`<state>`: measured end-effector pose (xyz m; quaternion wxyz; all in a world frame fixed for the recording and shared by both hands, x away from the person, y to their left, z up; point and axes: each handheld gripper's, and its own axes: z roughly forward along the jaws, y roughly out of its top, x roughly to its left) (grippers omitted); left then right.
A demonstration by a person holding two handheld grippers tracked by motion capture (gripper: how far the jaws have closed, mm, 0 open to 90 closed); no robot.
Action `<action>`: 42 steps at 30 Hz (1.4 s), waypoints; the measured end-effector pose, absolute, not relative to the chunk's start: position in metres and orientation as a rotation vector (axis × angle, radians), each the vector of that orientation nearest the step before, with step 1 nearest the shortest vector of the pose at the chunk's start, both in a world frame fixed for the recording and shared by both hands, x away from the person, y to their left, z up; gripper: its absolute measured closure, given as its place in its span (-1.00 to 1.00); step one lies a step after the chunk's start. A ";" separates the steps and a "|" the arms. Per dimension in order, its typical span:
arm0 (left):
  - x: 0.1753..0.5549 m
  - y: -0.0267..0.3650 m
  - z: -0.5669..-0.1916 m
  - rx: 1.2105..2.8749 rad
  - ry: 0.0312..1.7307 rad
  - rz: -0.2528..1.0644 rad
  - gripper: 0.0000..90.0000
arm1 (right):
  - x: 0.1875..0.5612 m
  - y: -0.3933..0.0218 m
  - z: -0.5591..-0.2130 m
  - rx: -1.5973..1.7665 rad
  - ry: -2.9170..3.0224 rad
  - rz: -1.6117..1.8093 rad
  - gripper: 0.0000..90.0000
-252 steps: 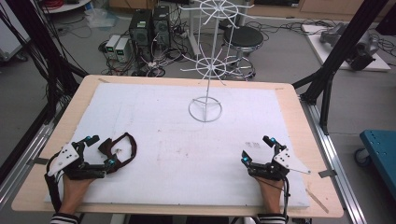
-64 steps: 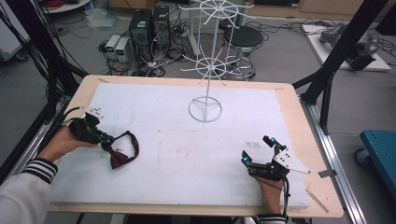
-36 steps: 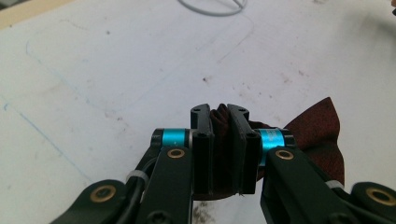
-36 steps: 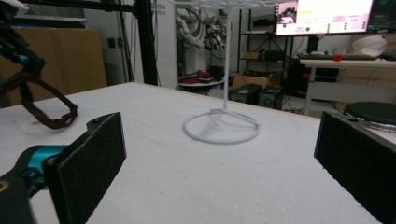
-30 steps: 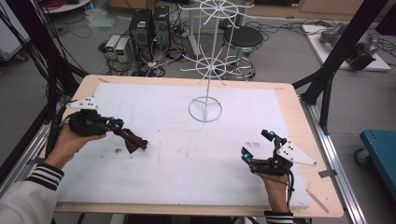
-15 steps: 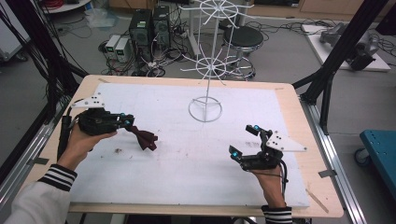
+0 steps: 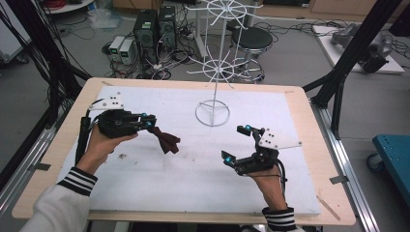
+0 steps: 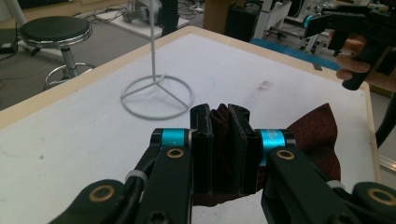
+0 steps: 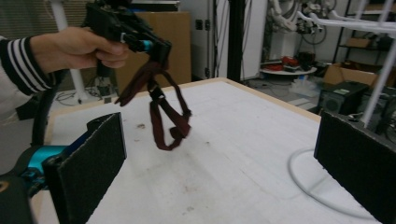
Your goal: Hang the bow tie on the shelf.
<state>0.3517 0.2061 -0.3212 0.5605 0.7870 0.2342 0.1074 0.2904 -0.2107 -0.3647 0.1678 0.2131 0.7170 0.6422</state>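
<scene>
Left of centre in the high view, the left gripper [image 7: 151,122] pinches a dangling maroon cloth [image 7: 164,139], probably bound for the rack [image 7: 215,72], while the right gripper [image 7: 236,143], jaws wide, likely needs to grasp its loose end.

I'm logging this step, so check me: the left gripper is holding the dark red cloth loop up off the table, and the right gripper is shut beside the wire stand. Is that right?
Not quite. The right gripper is open, not shut: the right gripper view shows its jaws wide apart with nothing between them. The rest holds: the left gripper is clamped on the dark red cloth loop, lifted off the table, with the wire stand nearby.
</scene>
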 end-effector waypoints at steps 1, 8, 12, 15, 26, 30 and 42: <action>0.352 0.202 -0.320 1.853 0.544 0.248 0.78 | 0.291 -0.209 -0.364 0.600 2.047 1.828 -0.97; 0.353 0.182 -0.316 1.846 0.496 0.240 0.78 | 0.293 -0.192 -0.355 0.586 2.090 1.836 -0.97; 0.354 0.174 -0.313 1.847 0.484 0.235 0.78 | 0.293 -0.183 -0.351 0.562 2.119 1.831 -0.97; 0.354 0.168 -0.311 1.840 0.467 0.231 0.78 | 0.293 -0.175 -0.349 0.550 2.139 1.839 -0.96; 0.356 0.155 -0.312 1.820 0.449 0.219 0.78 | 0.297 -0.147 -0.348 0.581 2.197 1.832 -0.87; 0.356 0.153 -0.312 1.820 0.448 0.227 0.78 | 0.297 -0.142 -0.348 0.591 2.216 1.828 -0.83; 0.357 0.152 -0.313 1.807 0.437 0.224 0.78 | 0.299 -0.131 -0.351 0.556 2.245 1.856 -0.23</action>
